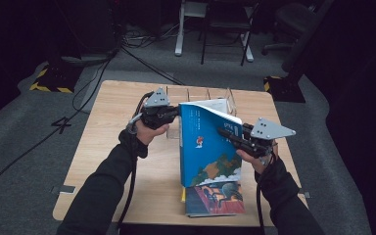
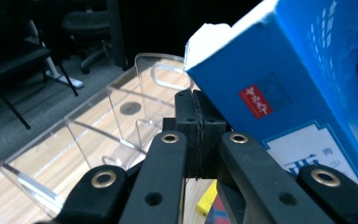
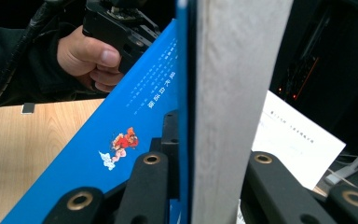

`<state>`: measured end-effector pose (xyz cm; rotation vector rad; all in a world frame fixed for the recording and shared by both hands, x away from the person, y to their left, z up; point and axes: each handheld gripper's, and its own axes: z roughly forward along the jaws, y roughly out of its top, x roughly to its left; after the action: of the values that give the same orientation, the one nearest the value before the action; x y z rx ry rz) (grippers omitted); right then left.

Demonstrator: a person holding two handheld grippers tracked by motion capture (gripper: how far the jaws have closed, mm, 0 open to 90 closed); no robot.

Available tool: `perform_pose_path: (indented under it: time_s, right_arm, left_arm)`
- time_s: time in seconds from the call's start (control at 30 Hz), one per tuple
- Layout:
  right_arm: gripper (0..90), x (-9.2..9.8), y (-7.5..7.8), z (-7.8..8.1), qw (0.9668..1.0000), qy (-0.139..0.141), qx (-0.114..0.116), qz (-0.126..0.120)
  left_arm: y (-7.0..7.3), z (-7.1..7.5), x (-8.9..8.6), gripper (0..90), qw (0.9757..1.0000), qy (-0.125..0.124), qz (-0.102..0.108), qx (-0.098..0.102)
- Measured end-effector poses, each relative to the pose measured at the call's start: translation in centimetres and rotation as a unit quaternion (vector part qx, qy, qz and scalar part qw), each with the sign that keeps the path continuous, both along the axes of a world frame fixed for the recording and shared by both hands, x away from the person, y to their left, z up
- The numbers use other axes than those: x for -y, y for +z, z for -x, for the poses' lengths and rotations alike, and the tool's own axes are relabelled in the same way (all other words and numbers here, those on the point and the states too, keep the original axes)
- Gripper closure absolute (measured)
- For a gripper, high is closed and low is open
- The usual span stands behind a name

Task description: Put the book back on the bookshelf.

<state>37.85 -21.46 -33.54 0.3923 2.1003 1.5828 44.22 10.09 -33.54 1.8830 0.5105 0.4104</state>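
Above the table (image 1: 127,181) a blue book (image 1: 208,147) is held upright, its page block clamped between the jaws of the right gripper (image 1: 224,131), while the left gripper (image 1: 178,111), jaws pressed together, is set against its spine corner.

Grey carpet floor (image 1: 24,147), dark room, chairs (image 1: 225,29) behind the wooden table (image 1: 107,161).

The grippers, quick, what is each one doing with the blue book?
Left gripper: shut, its tips against the top corner of the blue book.
Right gripper: shut on the blue book's open edge.
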Motion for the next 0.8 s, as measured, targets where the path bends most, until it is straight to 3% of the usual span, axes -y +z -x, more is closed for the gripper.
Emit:
perform_pose_path:
  time_s: [0.37, 0.6, 0.8]
  right_arm:
    - [77.6, 0.3, 0.2, 0.6, 0.9993, -0.010, 0.034, -0.010]
    - [77.6, 1.1, 0.1, 2.9, 0.9980, 0.000, 0.063, -0.010]
    - [77.7, 1.9, -0.1, 5.3, 0.9965, 0.006, 0.083, -0.009]
  left_arm:
    - [2.0, 0.9, 0.4, 90.0, 0.9997, 0.002, 0.002, 0.023]
    - [2.5, 3.1, 1.0, 89.9, 0.9986, -0.009, 0.013, 0.051]
    - [2.9, 4.9, 1.6, 88.4, 0.9976, -0.017, 0.020, 0.064]
